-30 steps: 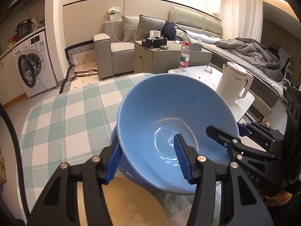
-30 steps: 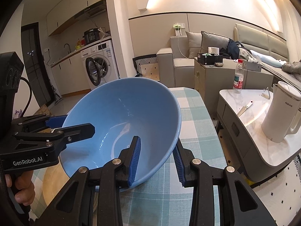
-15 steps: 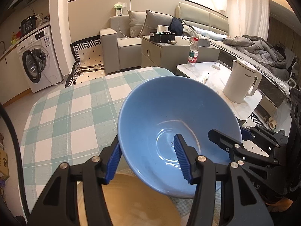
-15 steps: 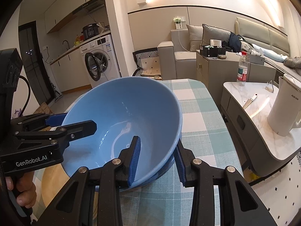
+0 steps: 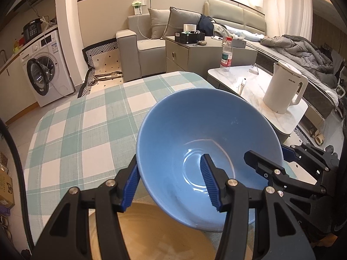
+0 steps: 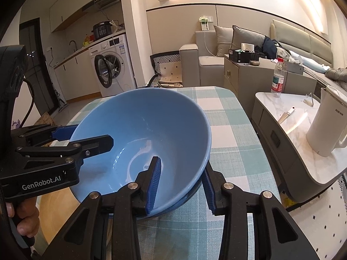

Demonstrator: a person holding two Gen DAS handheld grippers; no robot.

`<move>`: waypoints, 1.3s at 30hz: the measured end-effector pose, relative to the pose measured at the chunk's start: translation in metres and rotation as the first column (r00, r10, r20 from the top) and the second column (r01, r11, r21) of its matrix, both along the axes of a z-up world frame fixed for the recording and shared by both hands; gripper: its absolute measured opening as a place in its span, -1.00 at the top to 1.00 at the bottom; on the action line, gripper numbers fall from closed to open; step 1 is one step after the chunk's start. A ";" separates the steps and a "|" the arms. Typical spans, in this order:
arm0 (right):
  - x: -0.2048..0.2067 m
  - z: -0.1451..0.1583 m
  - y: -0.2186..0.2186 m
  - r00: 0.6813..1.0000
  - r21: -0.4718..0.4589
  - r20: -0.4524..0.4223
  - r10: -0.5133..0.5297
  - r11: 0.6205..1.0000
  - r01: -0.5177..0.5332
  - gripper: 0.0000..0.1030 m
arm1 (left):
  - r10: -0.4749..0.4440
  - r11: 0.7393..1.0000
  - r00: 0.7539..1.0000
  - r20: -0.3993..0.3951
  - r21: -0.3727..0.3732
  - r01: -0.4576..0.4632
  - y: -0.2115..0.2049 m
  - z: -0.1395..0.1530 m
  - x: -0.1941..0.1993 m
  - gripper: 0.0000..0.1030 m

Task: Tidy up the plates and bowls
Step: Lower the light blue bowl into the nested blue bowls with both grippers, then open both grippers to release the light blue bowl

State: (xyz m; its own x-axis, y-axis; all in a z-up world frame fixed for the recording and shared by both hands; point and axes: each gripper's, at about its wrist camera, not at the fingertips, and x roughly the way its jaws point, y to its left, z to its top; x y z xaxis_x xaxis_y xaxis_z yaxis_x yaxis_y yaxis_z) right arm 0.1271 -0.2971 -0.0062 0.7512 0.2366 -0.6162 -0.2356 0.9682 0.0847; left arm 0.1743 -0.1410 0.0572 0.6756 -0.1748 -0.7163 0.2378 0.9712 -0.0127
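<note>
A large blue bowl [image 5: 206, 134] is held tilted by both grippers; it also shows in the right wrist view [image 6: 147, 130]. My left gripper [image 5: 171, 184] is shut on its near rim, one finger inside and one outside. My right gripper [image 6: 182, 182] is shut on the opposite rim the same way. The bowl sits low, seemingly nested onto a second blue bowl whose edge [image 6: 190, 195] shows under it. A tan plate [image 5: 156, 234] lies on the table below my left gripper.
The table has a green and white checked cloth [image 5: 86, 130]. A marble side table [image 6: 303, 125] to the right carries a white kettle [image 5: 284, 86] and a water bottle [image 5: 226, 56]. A sofa and a washing machine [image 5: 43, 73] stand beyond.
Both grippers have lowered the blue bowl toward the table, onto the bowl beneath it. Grips are unchanged.
</note>
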 end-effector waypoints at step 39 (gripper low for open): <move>0.006 -0.014 0.003 1.000 0.023 -0.006 0.015 1.000 -0.014 -0.57 | 0.034 0.999 0.998 -0.043 0.000 -0.034 0.018 -0.018 0.010 -0.56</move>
